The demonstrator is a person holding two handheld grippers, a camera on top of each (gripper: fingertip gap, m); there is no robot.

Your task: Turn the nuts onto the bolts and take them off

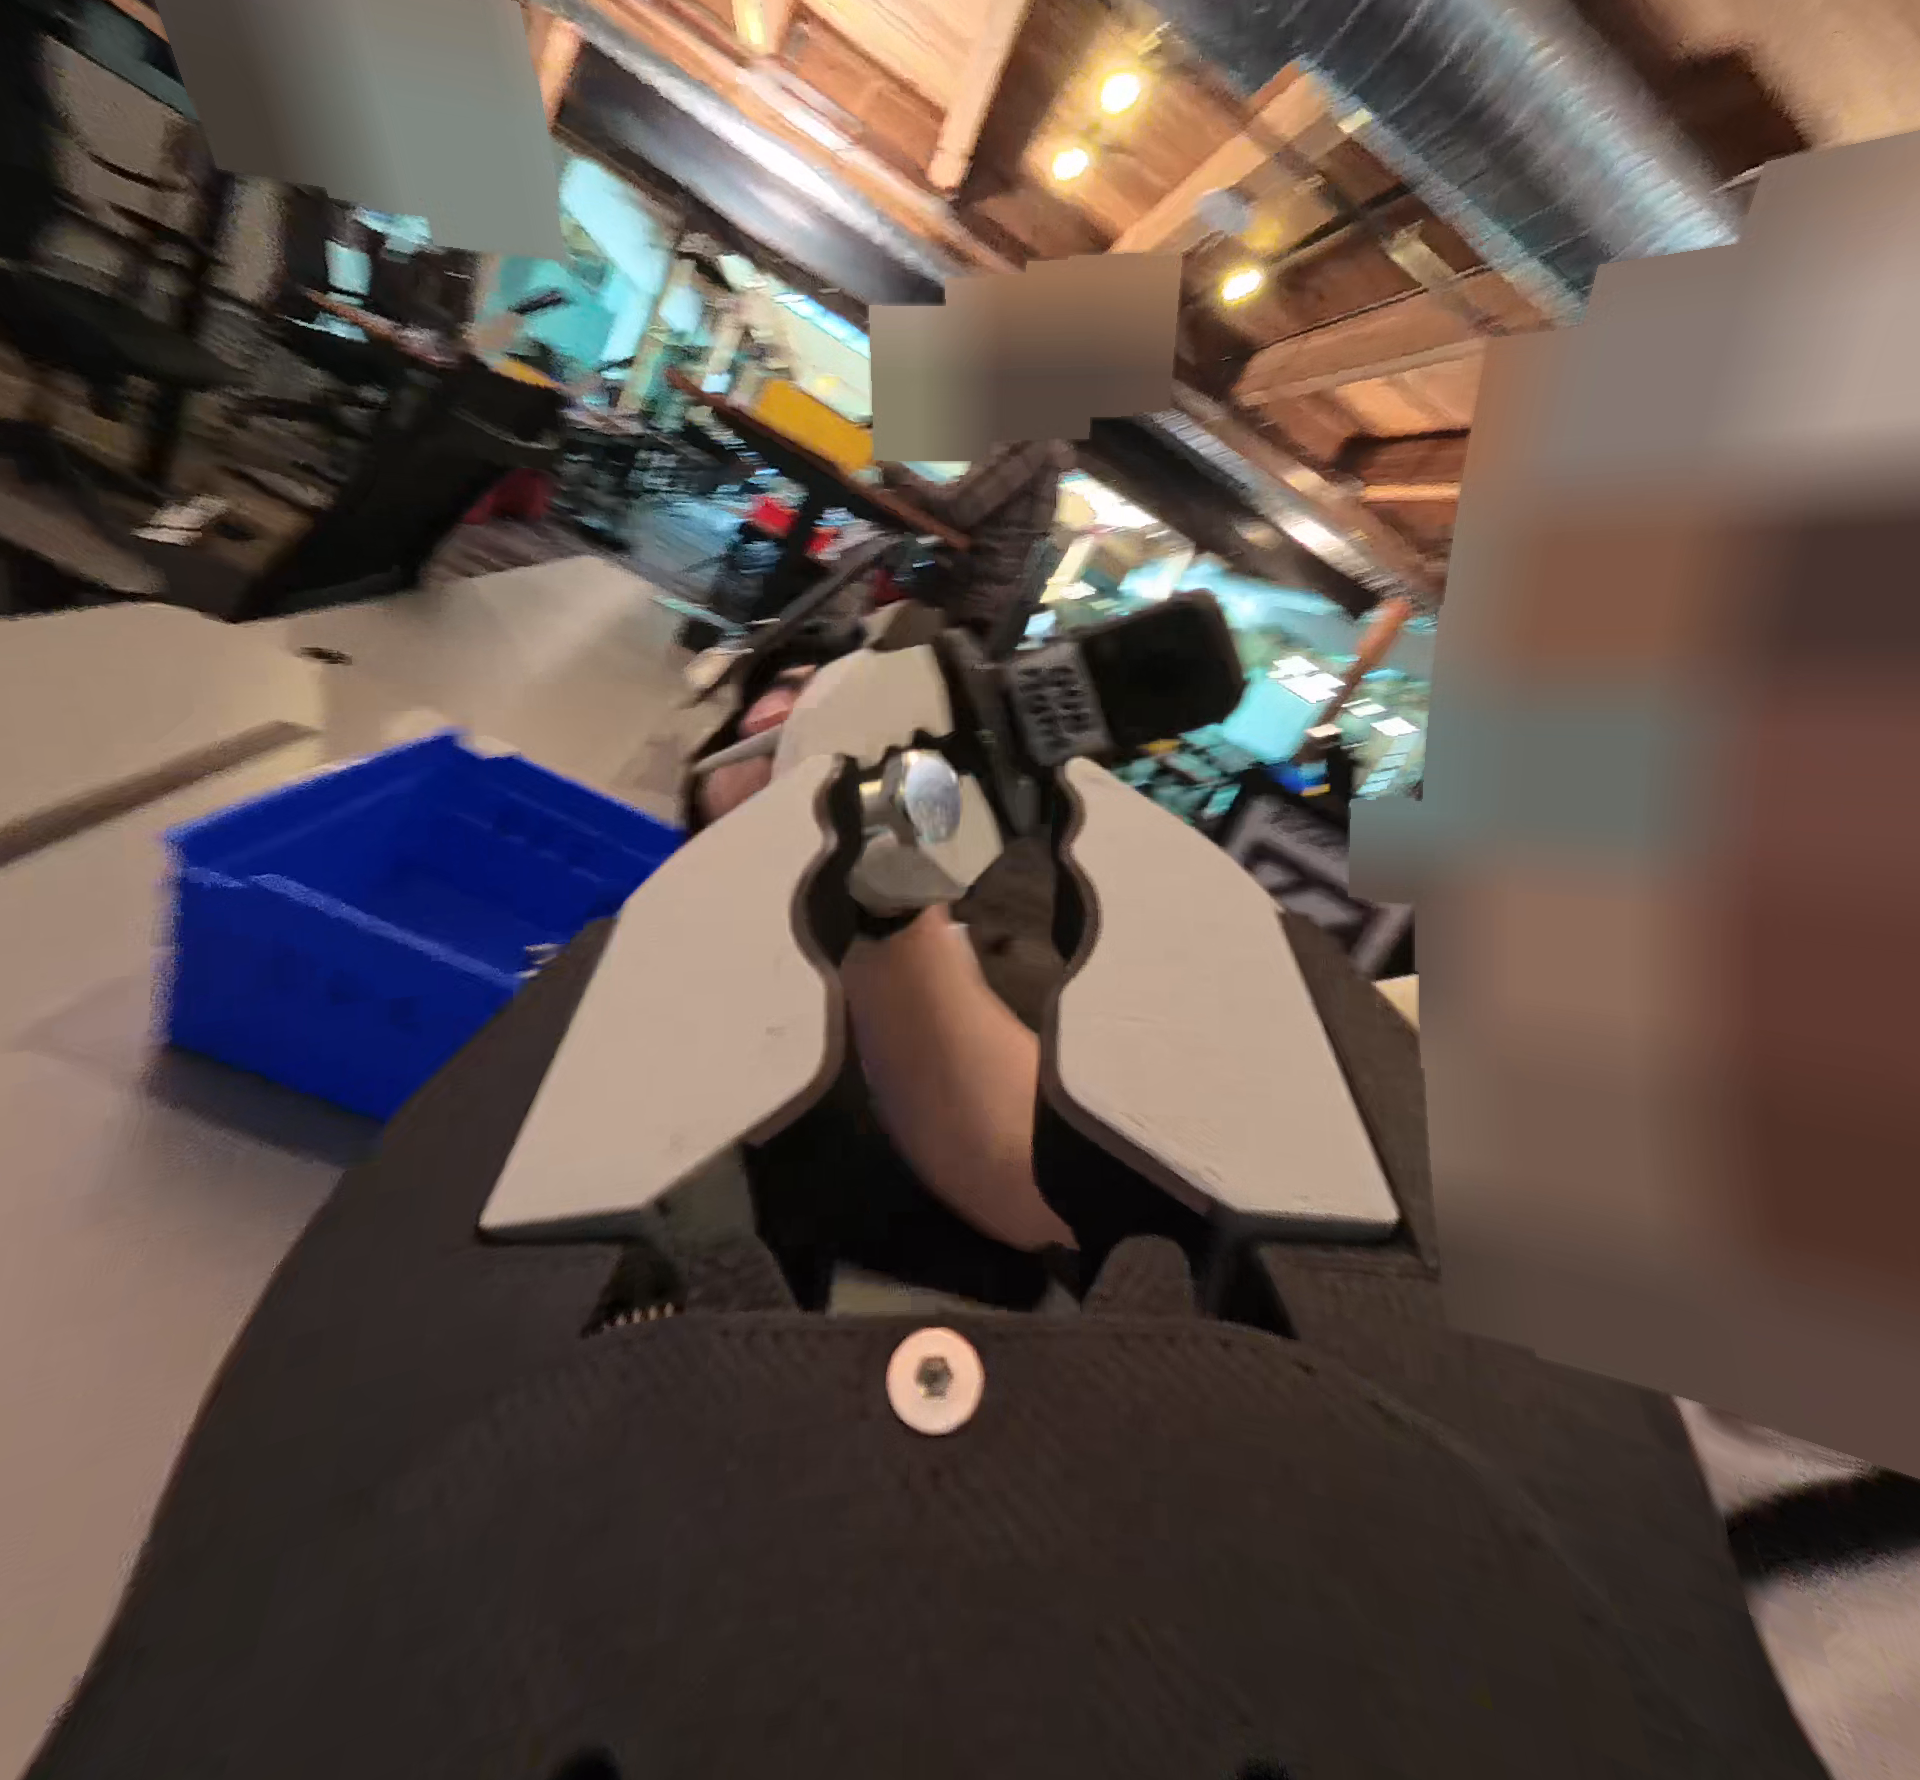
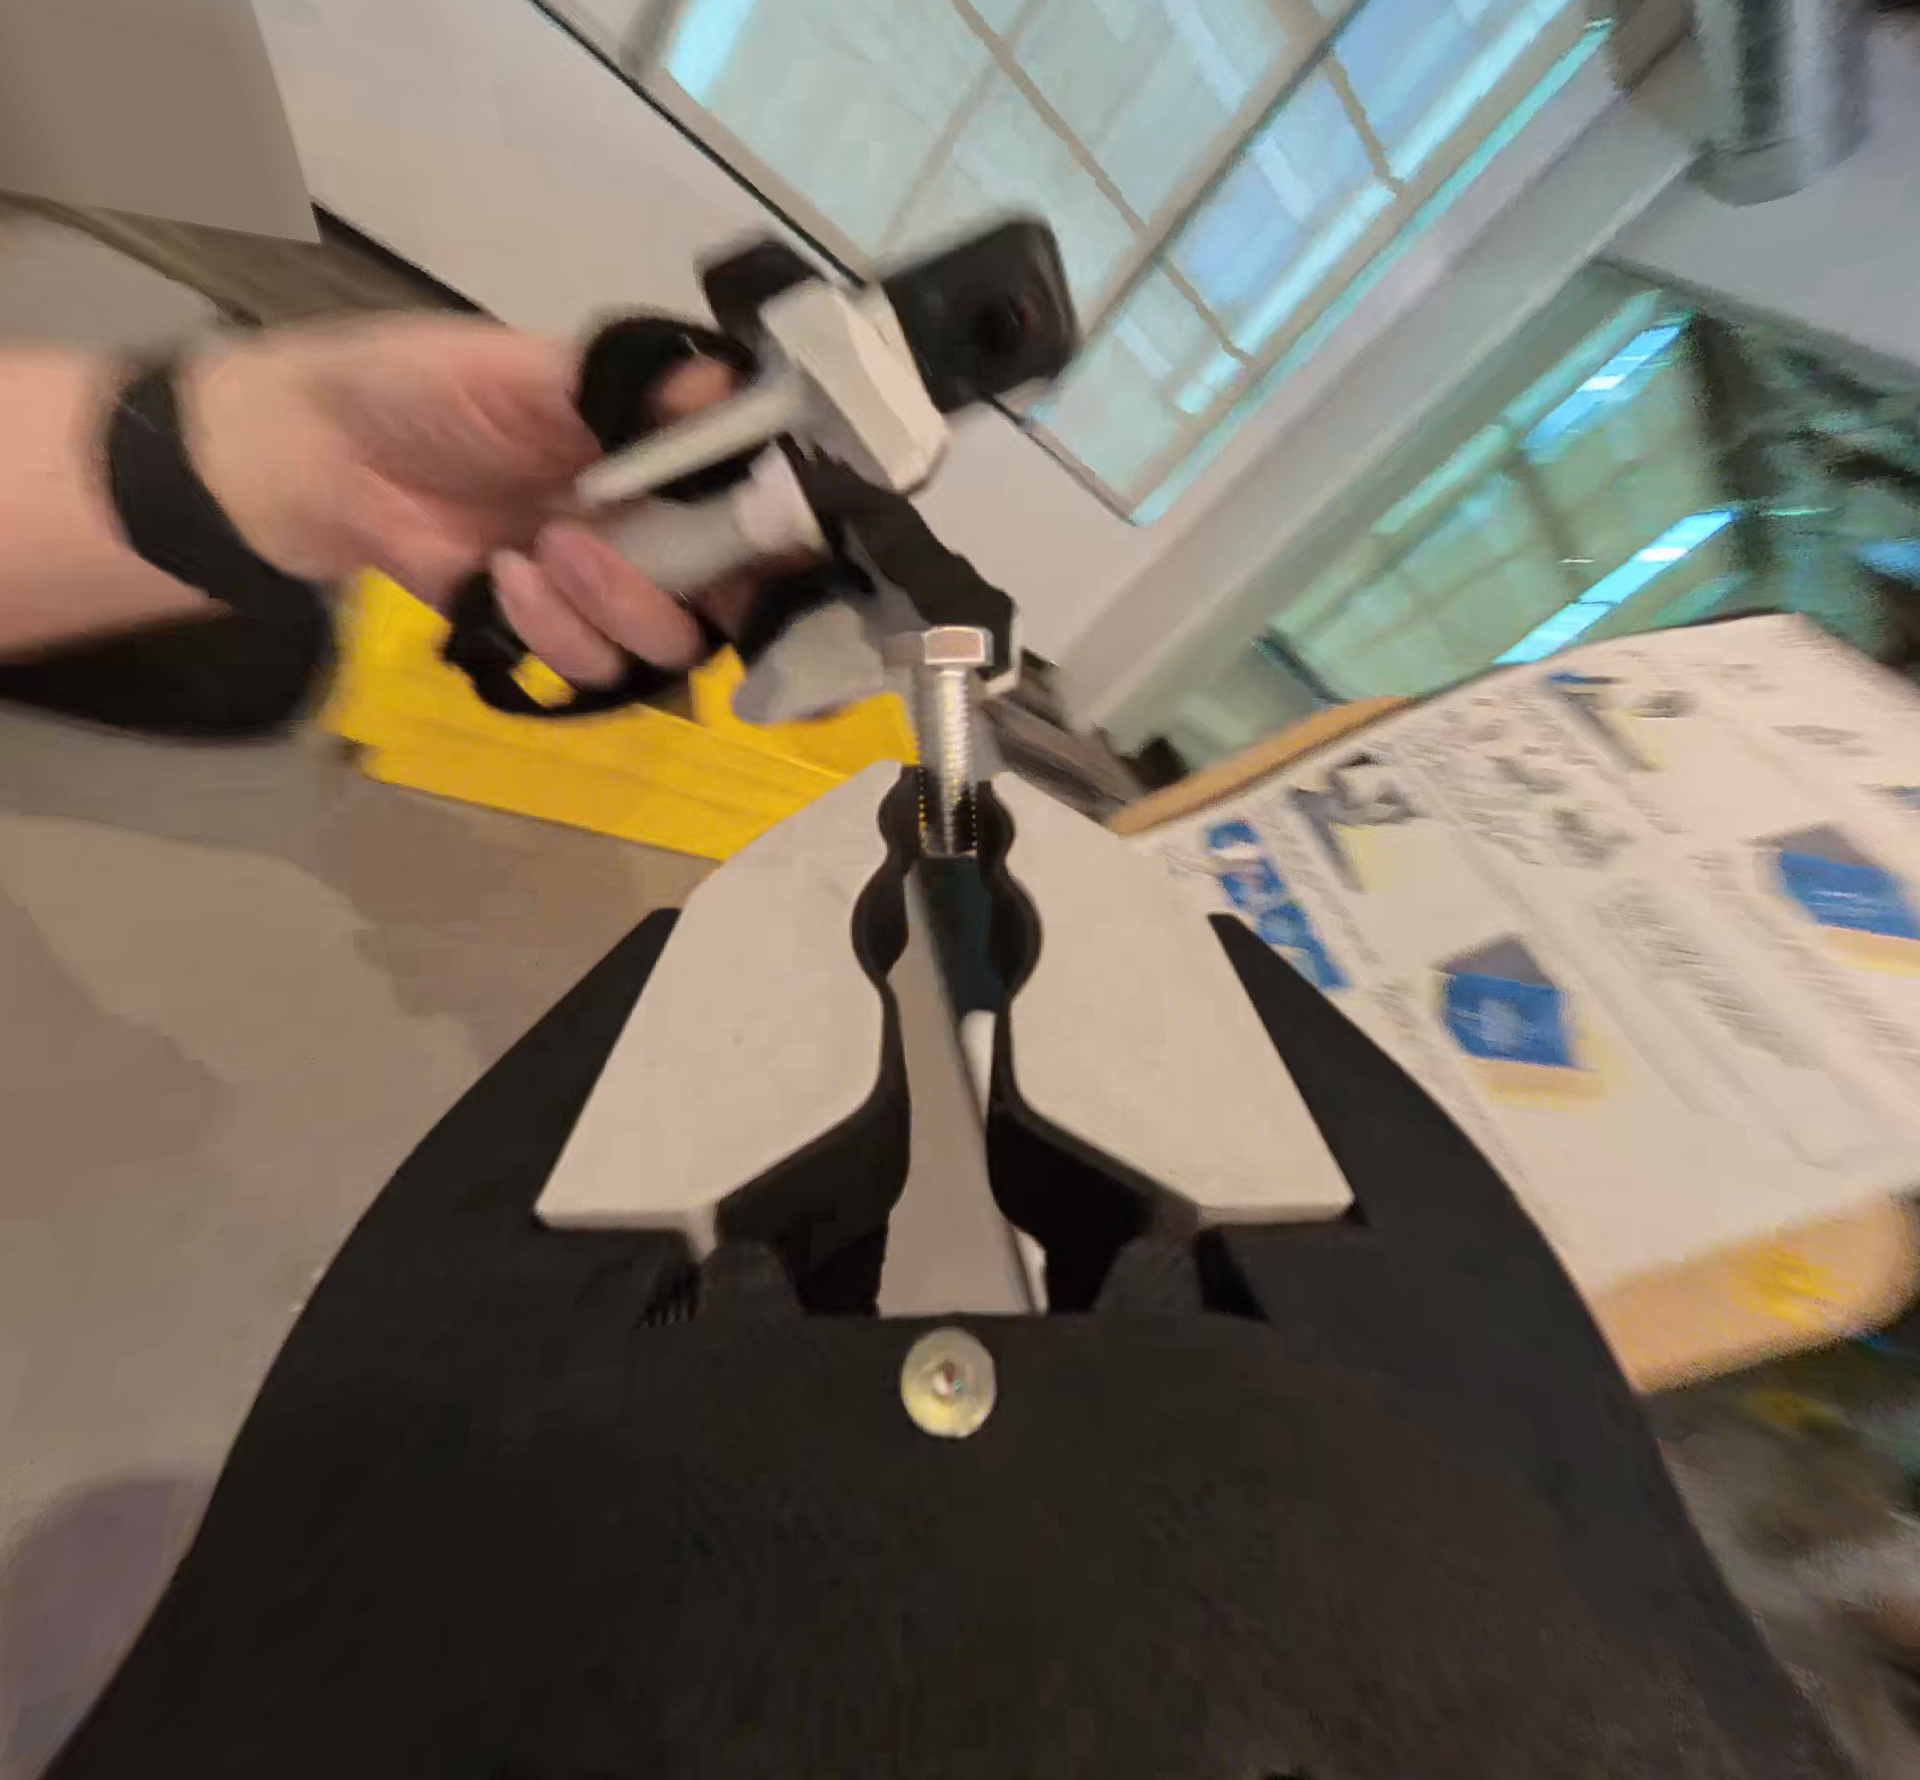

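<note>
The right tongs (image 2: 945, 811) pinch only the bolt's (image 2: 943, 743) threaded tip while the left tongs (image 1: 940, 821) gape around its head, so it could slip.

My right gripper (image 2: 948, 800) pinches the bolt (image 2: 945, 754) by its threaded end, head (image 2: 943, 647) pointing away from me, and beyond the head sits the left gripper (image 2: 883, 660) with a hand (image 2: 416, 473) on its handle. From the left gripper (image 1: 940, 831), the bolt head (image 1: 925, 795) sits between my spread fingers, a bin (image 1: 395, 909) on the table (image 1: 135, 1263) to the left.
</note>
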